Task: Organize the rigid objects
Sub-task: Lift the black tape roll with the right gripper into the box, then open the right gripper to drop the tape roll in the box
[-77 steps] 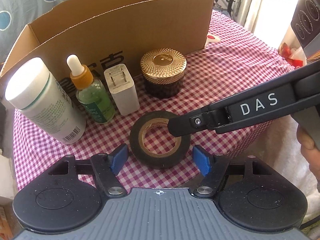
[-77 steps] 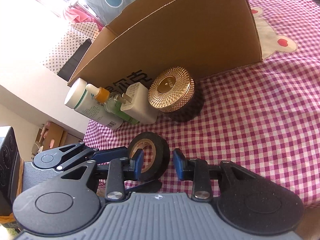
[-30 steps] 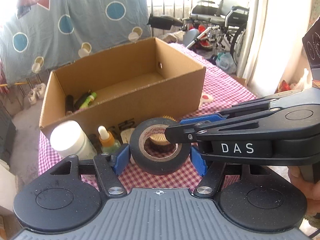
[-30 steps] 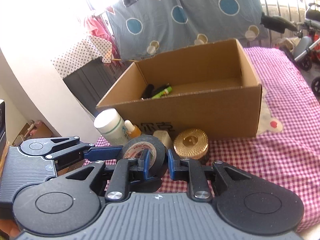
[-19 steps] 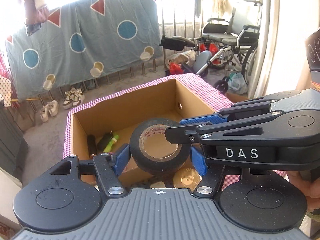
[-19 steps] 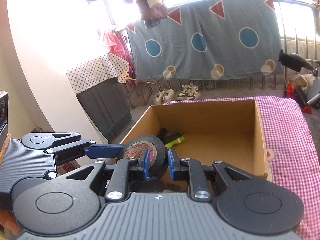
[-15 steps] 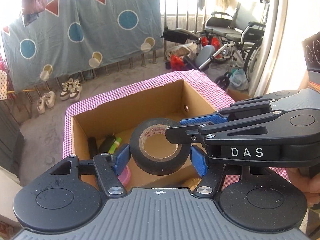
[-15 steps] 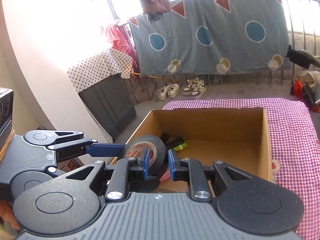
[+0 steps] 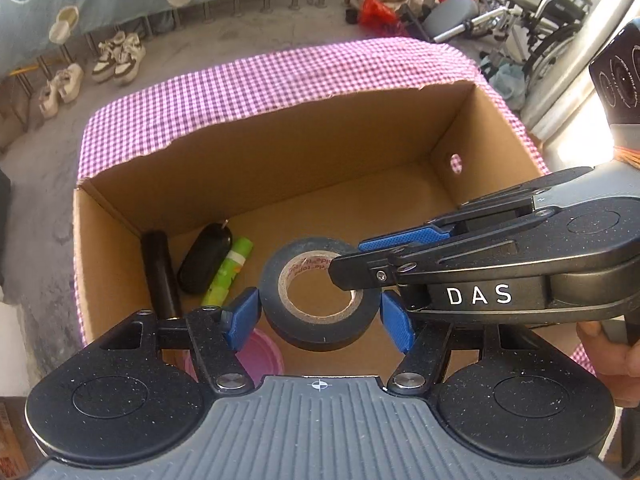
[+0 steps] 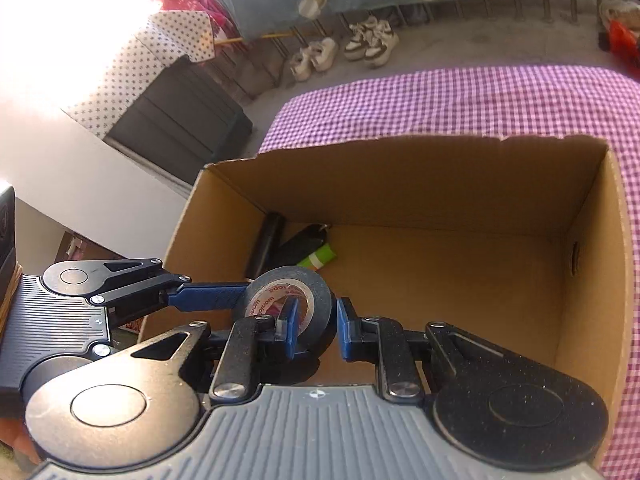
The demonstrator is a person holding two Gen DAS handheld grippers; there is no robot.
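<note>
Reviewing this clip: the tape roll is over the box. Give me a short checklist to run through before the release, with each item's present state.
1. right gripper pinching the black tape roll through its wall: ok.
2. left gripper pads straddling the roll's outer sides; whether they press on it: cannot tell.
3. Roll over the open cardboard box, inside its walls: ok.
4. Bare box floor beneath the roll: ok, though the pink lid lies close by at the near wall.
5. Black tube, dark case and green stick clear of the drop spot, at the box's left end: ok.
6. Height above the floor: cannot tell.

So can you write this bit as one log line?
black tape roll: above cardboard box | right gripper: shut on wall | left gripper: shut on sides
</note>
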